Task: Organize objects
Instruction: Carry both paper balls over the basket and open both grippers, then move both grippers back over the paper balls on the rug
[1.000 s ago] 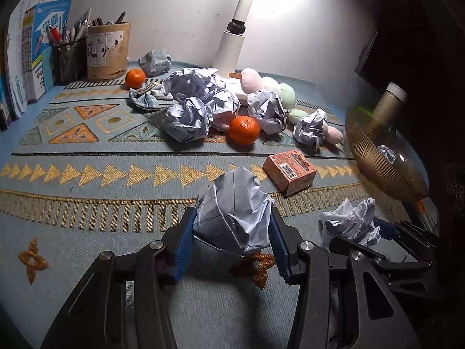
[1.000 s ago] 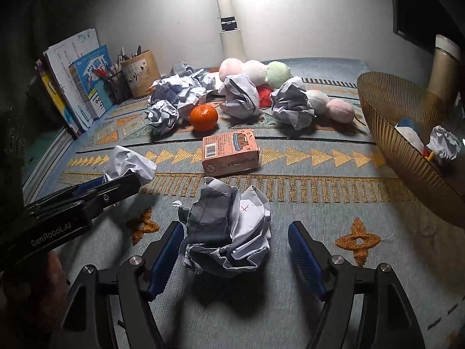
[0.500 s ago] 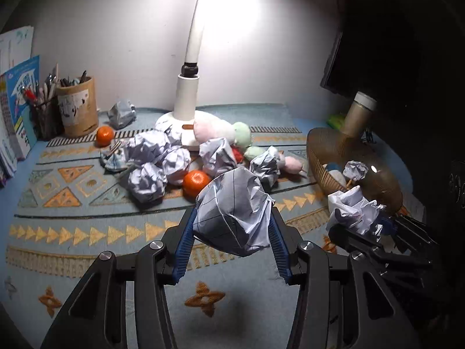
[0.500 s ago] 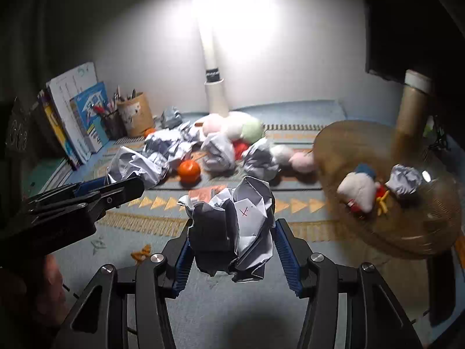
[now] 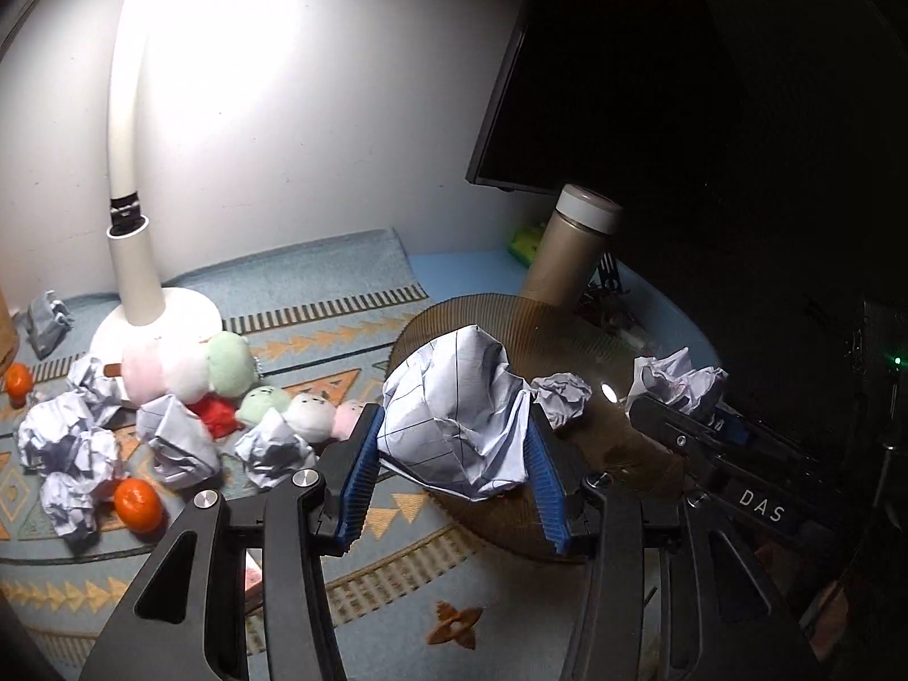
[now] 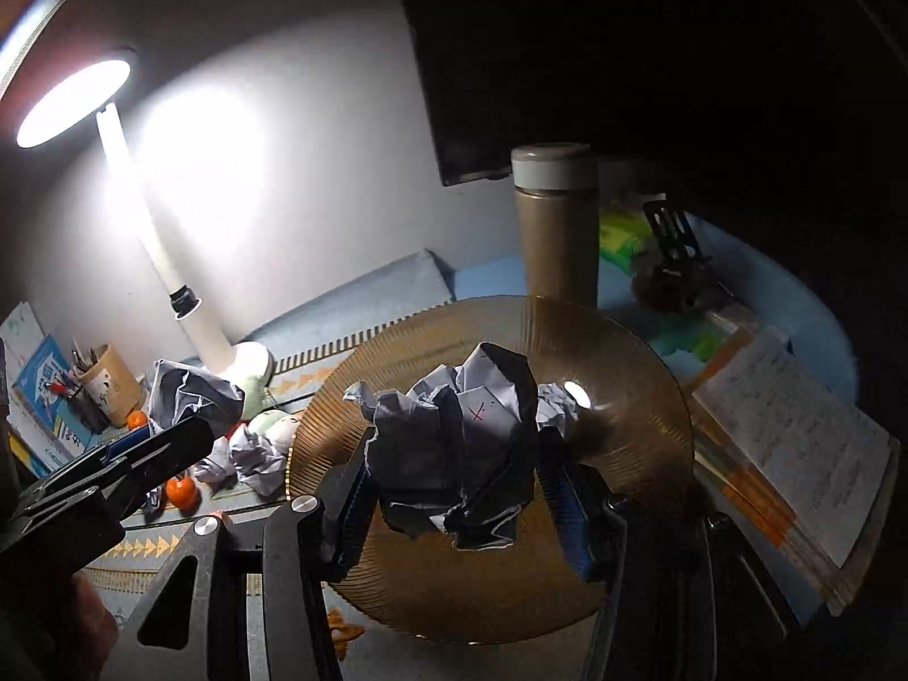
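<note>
Two crumpled paper balls are held in the air, one per gripper. The left gripper (image 5: 451,468) clamps a grid-lined paper ball (image 5: 454,425) between its blue pads; the wad is roughly as broad as it is tall, with no clear long axis, its peak pointing up and away from the camera, and it hangs at the near left rim of the ribbed amber bowl (image 5: 601,340). The right gripper (image 6: 462,502) grips a darker paper ball (image 6: 459,454) marked with a small red cross; this wad is irregular, slightly taller than wide, and hangs directly over the bowl's interior. In the left wrist view the right gripper's wad (image 5: 678,380) appears above the far right of the bowl.

One further small paper ball (image 5: 559,397) lies inside the bowl. On the patterned blue mat (image 5: 352,295) to the left, about six loose paper wads (image 5: 176,437) lie scattered; the exact count is uncertain where they overlap. Two oranges are visible, one near (image 5: 136,505) and one at the left edge (image 5: 17,380). Six round plush balls form two rows of three (image 5: 187,366) beside the white lamp base (image 5: 156,318). A tan flask (image 5: 573,249) stands upright behind the bowl. A pen cup (image 6: 110,380) and an open notebook (image 6: 794,442) lie farther out.
</note>
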The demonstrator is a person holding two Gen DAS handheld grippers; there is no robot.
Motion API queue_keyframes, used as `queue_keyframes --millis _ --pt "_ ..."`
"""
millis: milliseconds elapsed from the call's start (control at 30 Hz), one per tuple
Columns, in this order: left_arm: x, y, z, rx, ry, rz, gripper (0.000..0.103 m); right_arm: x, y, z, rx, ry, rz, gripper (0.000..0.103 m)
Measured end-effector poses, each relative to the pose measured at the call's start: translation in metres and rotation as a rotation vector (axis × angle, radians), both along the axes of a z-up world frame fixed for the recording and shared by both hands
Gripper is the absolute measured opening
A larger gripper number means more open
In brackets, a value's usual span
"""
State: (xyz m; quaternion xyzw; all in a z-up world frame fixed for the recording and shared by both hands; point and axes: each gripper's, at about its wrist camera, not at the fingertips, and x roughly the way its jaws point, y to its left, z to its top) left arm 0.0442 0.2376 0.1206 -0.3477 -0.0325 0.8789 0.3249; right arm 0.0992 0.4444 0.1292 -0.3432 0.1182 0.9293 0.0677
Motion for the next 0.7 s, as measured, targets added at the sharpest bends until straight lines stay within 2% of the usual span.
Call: queue_keyframes --millis 100,133,167,233,267,500,700 --pt "-0.007 0.022 -0.011 -0.016 -0.011 -0.038 0.047 -0.002 0.017 -0.017 -0.051 -0.032 -0.043 0.057" --pt "-0.009 0.028 -0.014 -0.010 -0.018 -0.054 0.054 -0.003 0.021 -0.022 -0.066 -0.038 -0.050 0.059" --pt "-0.010 0.032 -0.018 -0.003 -0.029 -0.073 0.056 -0.003 0.025 -0.027 -0.072 -0.045 -0.058 0.060" --pt "-0.015 0.038 -0.026 0.007 -0.051 -0.066 0.090 -0.003 0.032 -0.032 -0.085 -0.052 -0.078 0.069" --pt "-0.016 0.036 -0.029 0.024 -0.050 -0.051 0.095 -0.003 0.035 -0.034 -0.097 -0.052 -0.083 0.069" --pt "-0.018 0.005 -0.030 0.073 -0.075 -0.009 0.096 0.005 0.035 -0.030 -0.127 -0.032 -0.079 0.069" --pt "0.005 -0.056 -0.007 0.059 0.014 0.067 0.096 0.009 -0.021 -0.010 -0.077 0.016 0.049 0.069"
